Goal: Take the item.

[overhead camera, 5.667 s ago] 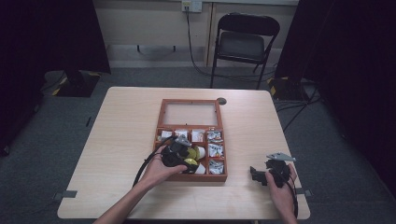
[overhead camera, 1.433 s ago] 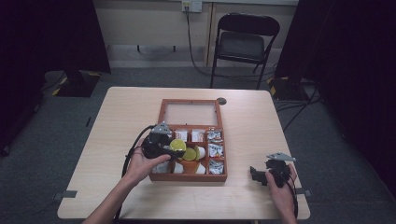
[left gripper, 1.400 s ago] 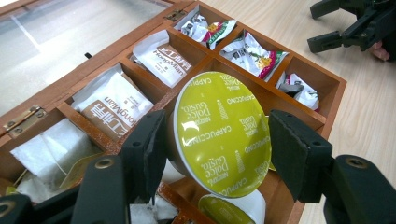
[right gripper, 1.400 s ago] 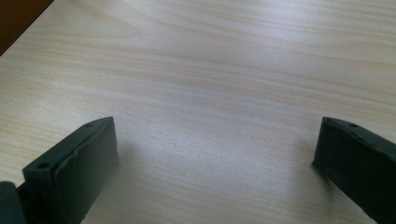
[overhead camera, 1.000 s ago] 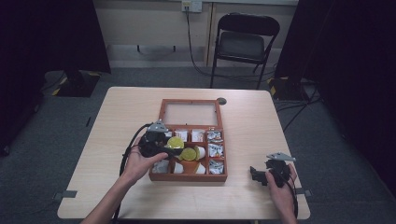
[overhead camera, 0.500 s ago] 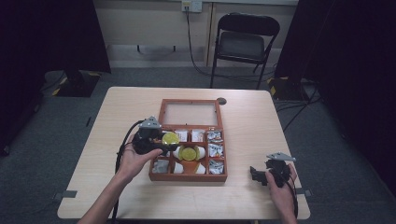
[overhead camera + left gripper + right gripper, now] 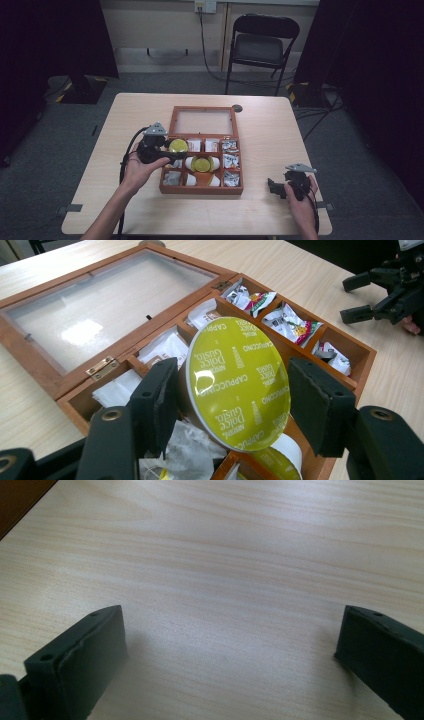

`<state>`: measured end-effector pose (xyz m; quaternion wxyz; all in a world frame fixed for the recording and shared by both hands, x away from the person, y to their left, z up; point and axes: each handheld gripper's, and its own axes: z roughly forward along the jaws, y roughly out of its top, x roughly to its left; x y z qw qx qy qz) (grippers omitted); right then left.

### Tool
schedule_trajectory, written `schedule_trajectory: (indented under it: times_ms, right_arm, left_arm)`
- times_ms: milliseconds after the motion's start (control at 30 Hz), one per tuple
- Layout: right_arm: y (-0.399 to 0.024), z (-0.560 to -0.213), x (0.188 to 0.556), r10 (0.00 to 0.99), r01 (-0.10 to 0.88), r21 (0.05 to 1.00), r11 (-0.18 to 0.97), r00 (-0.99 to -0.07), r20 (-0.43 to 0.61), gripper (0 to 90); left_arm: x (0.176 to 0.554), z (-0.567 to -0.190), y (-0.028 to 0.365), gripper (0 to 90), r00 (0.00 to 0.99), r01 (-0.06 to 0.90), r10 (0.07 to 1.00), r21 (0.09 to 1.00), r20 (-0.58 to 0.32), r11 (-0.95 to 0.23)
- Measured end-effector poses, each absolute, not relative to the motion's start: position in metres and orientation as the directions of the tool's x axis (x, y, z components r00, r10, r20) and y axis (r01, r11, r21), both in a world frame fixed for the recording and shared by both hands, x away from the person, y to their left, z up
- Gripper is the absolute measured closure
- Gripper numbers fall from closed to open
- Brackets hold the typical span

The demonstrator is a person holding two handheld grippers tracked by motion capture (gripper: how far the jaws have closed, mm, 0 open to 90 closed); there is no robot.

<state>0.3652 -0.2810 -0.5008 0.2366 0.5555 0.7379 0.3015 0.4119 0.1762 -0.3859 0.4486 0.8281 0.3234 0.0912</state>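
Observation:
My left gripper (image 7: 175,149) is shut on a coffee capsule with a yellow-green foil lid (image 7: 178,145), and holds it over the back-left compartments of the open wooden box (image 7: 200,190). In the left gripper view the capsule (image 7: 237,382) is tilted, lid toward the camera, with a black pad pressed against each side. A second yellow-lidded capsule (image 7: 202,163) lies in the box's middle row. My right gripper (image 7: 273,186) rests on the table near the front right corner. Its jaws stand wide apart over bare wood (image 7: 230,645).
The box's glass lid (image 7: 202,122) lies flat open toward the back. Several compartments hold white sachets and foil packets (image 7: 230,161). A small dark disc (image 7: 237,108) sits behind the box. A folding chair (image 7: 260,47) stands beyond the table. The left gripper's cable loops over the table's left side.
My left gripper has carried the capsule leftward and toward the back, from the box's middle to its back-left part. The right gripper has stayed in place.

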Motion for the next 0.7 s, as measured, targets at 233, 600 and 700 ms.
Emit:
schedule_trajectory:
  times_ms: [233, 600, 700]
  right_arm:
    - [-0.281, -0.501, 0.365, 0.962, 0.677, 0.708, 0.201, -0.271, -0.014, 0.0]
    - [-0.281, -0.501, 0.365, 0.962, 0.677, 0.708, 0.201, -0.271, -0.014, 0.0]
    - [-0.281, -0.501, 0.365, 0.962, 0.677, 0.708, 0.202, -0.272, -0.014, 0.0]
  left_arm:
    - [0.412, -0.384, 0.184, 39.3, 0.765, 0.457, 0.629, 0.807, -0.141, -0.375]
    - [0.413, -0.381, 0.196, 39.3, 0.751, 0.46, 0.645, 0.812, -0.14, -0.359]
    - [0.413, -0.38, 0.201, 39.3, 0.746, 0.463, 0.651, 0.813, -0.141, -0.354]
